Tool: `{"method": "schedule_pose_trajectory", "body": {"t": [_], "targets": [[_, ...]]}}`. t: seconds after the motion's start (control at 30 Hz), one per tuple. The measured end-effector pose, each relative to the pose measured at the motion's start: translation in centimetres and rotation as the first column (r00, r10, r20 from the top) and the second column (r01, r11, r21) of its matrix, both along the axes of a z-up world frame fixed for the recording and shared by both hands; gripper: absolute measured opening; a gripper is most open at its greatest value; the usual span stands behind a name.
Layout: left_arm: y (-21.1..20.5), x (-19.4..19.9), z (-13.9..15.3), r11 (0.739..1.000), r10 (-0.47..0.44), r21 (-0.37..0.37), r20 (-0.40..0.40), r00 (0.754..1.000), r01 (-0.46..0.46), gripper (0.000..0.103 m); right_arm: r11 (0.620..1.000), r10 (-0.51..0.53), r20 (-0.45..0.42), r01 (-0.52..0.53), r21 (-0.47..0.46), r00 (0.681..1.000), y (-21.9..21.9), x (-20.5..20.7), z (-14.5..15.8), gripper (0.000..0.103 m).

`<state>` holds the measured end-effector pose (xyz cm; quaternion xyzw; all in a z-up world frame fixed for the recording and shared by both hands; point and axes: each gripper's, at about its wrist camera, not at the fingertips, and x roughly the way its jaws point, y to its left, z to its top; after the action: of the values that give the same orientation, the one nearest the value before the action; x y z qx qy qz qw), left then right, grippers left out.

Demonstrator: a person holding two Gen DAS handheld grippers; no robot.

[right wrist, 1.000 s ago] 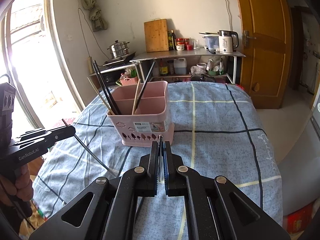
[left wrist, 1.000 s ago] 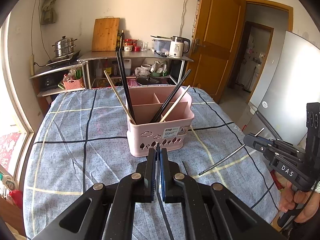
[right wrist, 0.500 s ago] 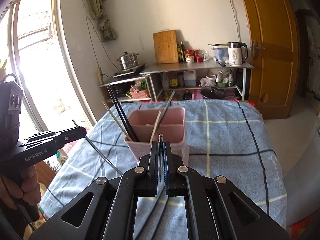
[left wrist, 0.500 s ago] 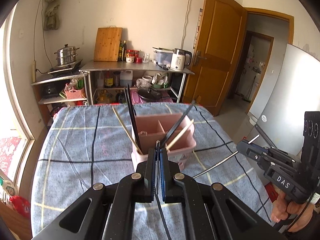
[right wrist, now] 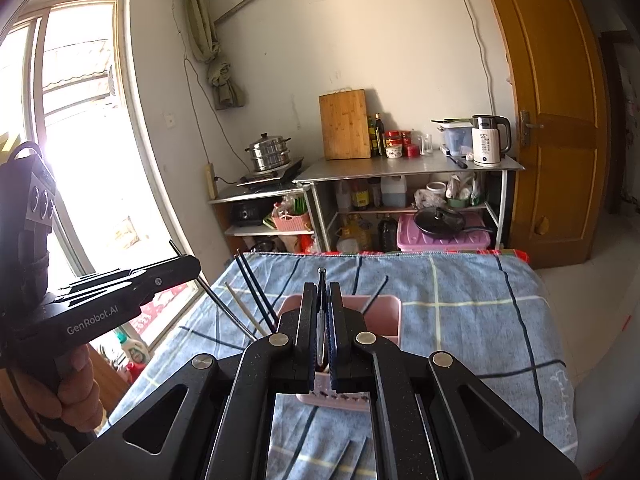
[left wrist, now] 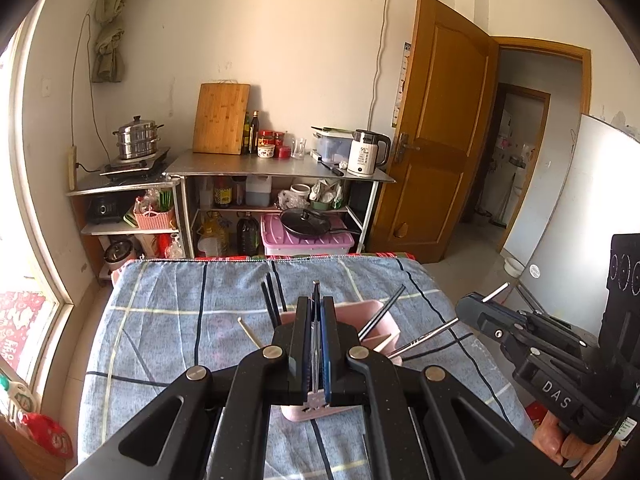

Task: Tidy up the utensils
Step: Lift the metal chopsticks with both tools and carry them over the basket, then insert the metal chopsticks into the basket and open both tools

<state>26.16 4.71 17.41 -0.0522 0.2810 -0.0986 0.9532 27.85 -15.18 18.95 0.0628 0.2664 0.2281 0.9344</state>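
Observation:
A pink divided basket stands on the blue checked tablecloth, mostly hidden behind my left gripper. Black chopsticks and a pale wooden one lean out of it. The left gripper is shut on a thin dark chopstick that pokes past its tips above the basket. Off to the right, my right gripper is shut on a silver metal chopstick slanting toward the basket. In the right wrist view, the right gripper hovers over the basket and the left gripper is at the left.
Beyond the table's far edge stands a metal rack with a kettle, cutting board and steamer pot. A wooden door is at the right, a white fridge nearer right, and a window at the left.
Both grippers have risen and drawn back from the basket, each keeping its chopstick. The basket has dropped in both views and is now largely covered by the fingers.

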Motion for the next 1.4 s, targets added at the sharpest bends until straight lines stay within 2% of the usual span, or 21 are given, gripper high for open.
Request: {"method": "schedule_pose_trajectory", "body": {"t": [0.2, 0.57, 0.9, 1.13, 1.3, 1.4], "targets": [[0.0, 1.8, -1.4, 1.000, 0.003, 0.002, -0.016, 1.000, -0.003, 0.004, 1.000, -0.002, -0.029, 0.002, -0.008, 1.000, 0.7, 1.6, -1.5, 0.004], [0.4, 4.4, -6.9, 1.000, 0.010, -0.006, -0.122, 0.992, -0.011, 0.004, 0.999, 0.005, -0.112, -0.009, -0.037, 0.994, 2.0, 3.6, -5.1, 0.004], [0.6, 5.8, -10.2, 1.000, 0.005, -0.007, -0.189, 0.982, -0.007, 0.004, 0.998, 0.019, -0.181, -0.030, -0.054, 0.983, 2.9, 4.6, -8.3, 0.004], [0.6, 5.8, -10.5, 1.000, 0.006, 0.008, -0.186, 0.982, -0.005, 0.005, 0.997, 0.025, -0.193, -0.039, -0.067, 0.981, 3.3, 4.7, -8.7, 0.004], [0.5, 5.1, -9.8, 1.000, 0.010, 0.022, -0.176, 0.984, -0.006, 0.006, 0.998, 0.028, -0.177, -0.038, -0.057, 0.984, 2.8, 4.3, -7.7, 0.005], [0.4, 4.4, -9.2, 1.000, 0.013, 0.027, -0.161, 0.987, -0.009, 0.006, 0.998, 0.025, -0.151, -0.033, -0.052, 0.988, 2.4, 3.5, -6.8, 0.009]]}}
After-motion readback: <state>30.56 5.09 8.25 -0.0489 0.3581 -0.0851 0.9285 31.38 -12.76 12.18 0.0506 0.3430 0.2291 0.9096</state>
